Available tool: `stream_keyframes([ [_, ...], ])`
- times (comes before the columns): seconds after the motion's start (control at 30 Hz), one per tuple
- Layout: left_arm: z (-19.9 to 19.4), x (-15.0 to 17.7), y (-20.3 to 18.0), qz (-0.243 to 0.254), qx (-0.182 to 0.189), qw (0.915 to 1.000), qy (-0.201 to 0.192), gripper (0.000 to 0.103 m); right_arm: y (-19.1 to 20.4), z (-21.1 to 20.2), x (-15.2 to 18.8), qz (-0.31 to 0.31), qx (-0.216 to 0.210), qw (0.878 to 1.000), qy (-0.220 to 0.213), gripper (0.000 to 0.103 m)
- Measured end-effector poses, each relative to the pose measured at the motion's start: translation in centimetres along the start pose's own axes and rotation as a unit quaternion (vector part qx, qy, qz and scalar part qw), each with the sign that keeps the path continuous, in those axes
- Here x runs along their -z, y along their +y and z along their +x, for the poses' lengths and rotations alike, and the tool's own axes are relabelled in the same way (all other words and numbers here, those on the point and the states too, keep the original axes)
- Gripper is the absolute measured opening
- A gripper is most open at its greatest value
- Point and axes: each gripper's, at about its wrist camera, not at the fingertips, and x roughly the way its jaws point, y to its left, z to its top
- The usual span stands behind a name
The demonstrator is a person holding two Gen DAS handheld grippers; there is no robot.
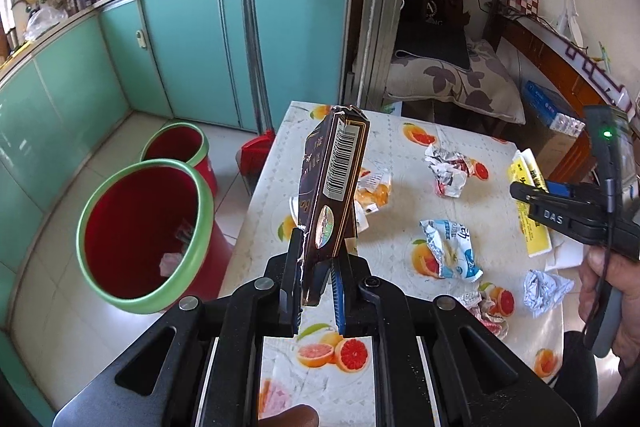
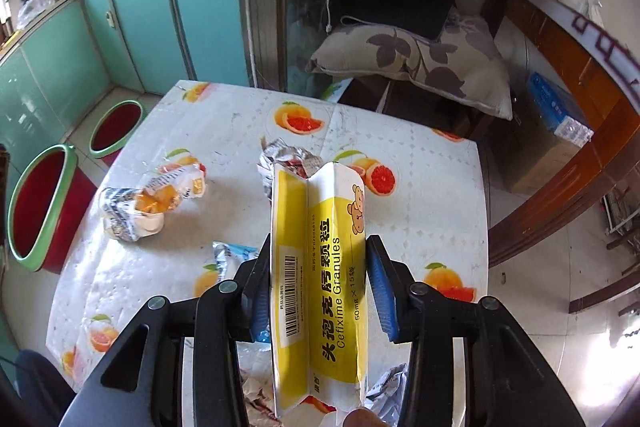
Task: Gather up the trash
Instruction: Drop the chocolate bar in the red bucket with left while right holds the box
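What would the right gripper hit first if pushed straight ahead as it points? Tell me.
Probably the crumpled foil wrapper on the table, just past the tip of the yellow medicine box that the right gripper holds; depth is uncertain.

Two bins (image 1: 146, 235), two boxes (image 1: 334, 183) (flattened), five wrappers (image 1: 450, 249).

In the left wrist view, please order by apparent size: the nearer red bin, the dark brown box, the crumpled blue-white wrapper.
1. Nearer red bin with green rim.
2. Dark brown cardboard box, enlarged by nearness to the camera.
3. Crumpled blue-white wrapper.
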Motion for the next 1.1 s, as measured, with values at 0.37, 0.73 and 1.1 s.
stream_keyframes([
  [0.37,-0.9,-0.7,7.6,-0.052,-0.048,0.9973,-0.021,0.011,8.7,-6.8,-2.9,-0.047,-0.066,0.995,-0.058,0.040],
  [0.73,1.2,-1.0,16.2,-0.112,-0.100,0.9886,-0.005,0.012,20.8,-7.8,-5.0,-0.113,-0.124,0.983,-0.079,0.040],
  [1.1,7.1,0.0,22.2,-0.152,-0.110,0.9811,0.047,0.025,27.8,-8.0,-4.9,-0.157,-0.142,0.974,-0.077,0.040],
])
